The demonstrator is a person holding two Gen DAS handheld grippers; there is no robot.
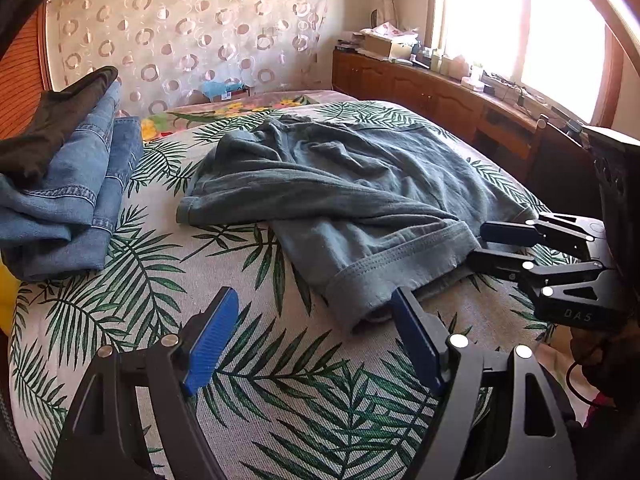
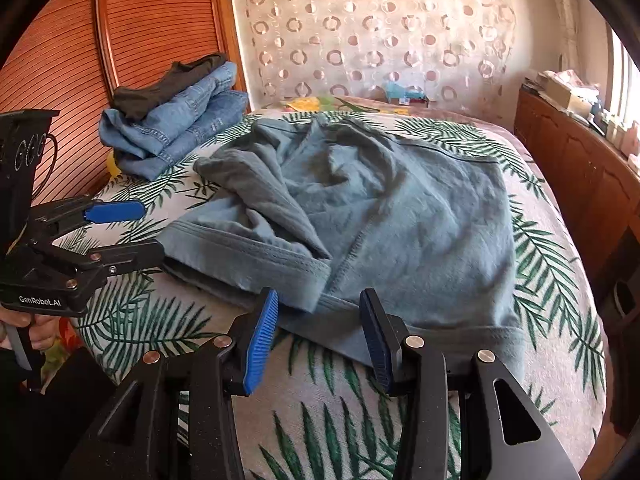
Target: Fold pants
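- Palm-leaf bedspread (image 1: 132,312) covers the bed that serves as the folding surface; a circle-patterned curtain (image 1: 180,28) hangs behind it and a wooden sideboard (image 1: 420,92) runs under the window at 2 o'clock in the left wrist view.
- Grey-blue pants (image 1: 340,184) lie rumpled across the middle of the bed, one leg twisted over the other, hems toward the person. They look like shorts, though I cannot be sure of the length. Nothing is folded yet, in my judgement.
- At 10 o'clock a stack of folded jeans (image 1: 80,184) with a dark garment (image 1: 52,120) on top sits well apart, probably finished work kept out of the way.
- Left gripper (image 1: 312,340) hovers with its jaws spread wide, empty, the near hem just beside its right finger; it seems to wait for a corner to take.
- Right gripper (image 2: 320,336) stands at the hem (image 2: 348,312) at 6 o'clock in its own view, jaws partly apart with the cloth edge between them; the pads do not clearly press on it, so I read it as not yet gripping.
- Both tools sit at the hem end, likely so the legs can be pulled straight before folding.
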